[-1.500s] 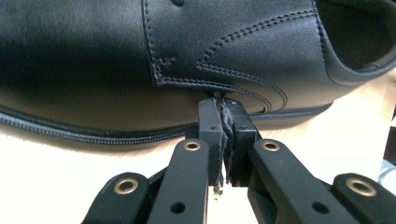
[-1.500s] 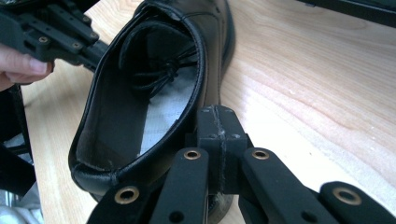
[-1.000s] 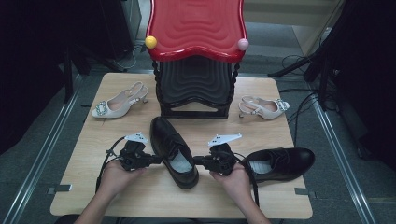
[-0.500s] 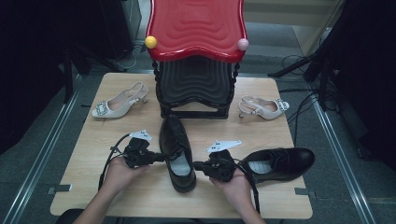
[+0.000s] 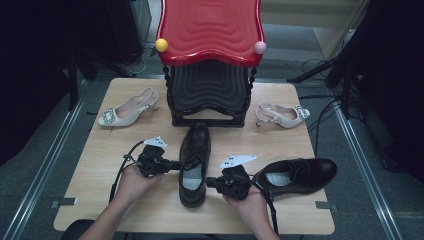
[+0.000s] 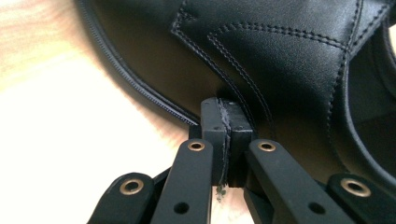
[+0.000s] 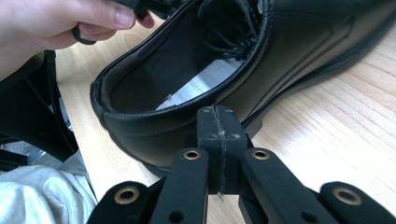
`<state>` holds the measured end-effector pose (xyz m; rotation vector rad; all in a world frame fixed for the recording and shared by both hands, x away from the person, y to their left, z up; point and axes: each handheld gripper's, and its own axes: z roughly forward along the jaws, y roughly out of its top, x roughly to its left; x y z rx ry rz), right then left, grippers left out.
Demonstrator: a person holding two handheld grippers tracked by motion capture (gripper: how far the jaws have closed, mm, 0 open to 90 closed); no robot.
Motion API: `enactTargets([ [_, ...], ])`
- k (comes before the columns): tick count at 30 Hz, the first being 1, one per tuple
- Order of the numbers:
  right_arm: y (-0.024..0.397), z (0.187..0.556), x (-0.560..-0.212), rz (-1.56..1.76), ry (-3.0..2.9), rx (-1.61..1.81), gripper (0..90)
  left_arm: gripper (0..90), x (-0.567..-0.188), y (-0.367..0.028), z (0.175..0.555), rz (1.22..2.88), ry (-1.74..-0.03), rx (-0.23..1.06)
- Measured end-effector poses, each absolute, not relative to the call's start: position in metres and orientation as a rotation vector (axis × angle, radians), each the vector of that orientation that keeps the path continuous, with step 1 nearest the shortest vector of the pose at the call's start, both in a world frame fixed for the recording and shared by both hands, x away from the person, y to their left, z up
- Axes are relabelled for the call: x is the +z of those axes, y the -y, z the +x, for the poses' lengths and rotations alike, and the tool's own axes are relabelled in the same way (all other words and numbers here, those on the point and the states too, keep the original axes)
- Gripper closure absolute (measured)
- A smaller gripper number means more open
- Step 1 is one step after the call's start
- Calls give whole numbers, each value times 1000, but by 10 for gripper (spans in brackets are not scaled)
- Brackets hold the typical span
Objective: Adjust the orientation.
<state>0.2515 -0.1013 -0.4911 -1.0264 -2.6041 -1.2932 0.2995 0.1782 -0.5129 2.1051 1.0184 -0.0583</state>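
A black leather shoe (image 5: 194, 165) lies in the middle of the table, toe toward the stand. My left gripper (image 5: 176, 165) is shut and its tips touch the shoe's left side at mid length. In the left gripper view the closed tips (image 6: 226, 109) press against the stitched leather of the shoe (image 6: 280, 60). My right gripper (image 5: 209, 181) is shut too, its tips against the shoe's right side near the heel. The right gripper view has those tips (image 7: 217, 114) at the collar of the shoe (image 7: 233, 60). Nothing is held between either pair of jaws.
A second black shoe (image 5: 295, 175) lies at the right, close behind my right hand. A beige heeled sandal (image 5: 127, 107) sits at the back left, another sandal (image 5: 282, 115) at the back right. A red-topped stand (image 5: 210, 30) over black shelves stands at the table's far edge.
The middle shoe has turned from a slant, its toe swinging right until it points straight at the stand. Both shut grippers stayed against its sides and shifted slightly with it.
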Motion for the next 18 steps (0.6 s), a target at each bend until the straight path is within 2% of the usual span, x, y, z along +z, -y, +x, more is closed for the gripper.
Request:
enactTargets([
  [6, 107, 258, -494, -1026, 2619, -1251, 897, 794, -507, -183, 301, 2159, -984, -12],
  [10, 114, 262, -491, -1044, 2648, -1252, 806, 726, -503, -190, 295, 2145, -972, -22],
  [11, 115, 264, -490, -1052, 2643, -1258, 762, 690, -503, -193, 294, 2125, -987, -42],
  [12, 118, 268, -489, -1073, 2641, -1275, 654, 637, -502, -195, 292, 2107, -999, -59],
  [13, 118, 268, -489, -1073, 2641, -1275, 654, 637, -501, -197, 290, 2097, -998, -54],
  [18, 119, 279, -490, -1112, 2621, -1285, 546, 472, -502, -204, 282, 2099, -993, -32],
])
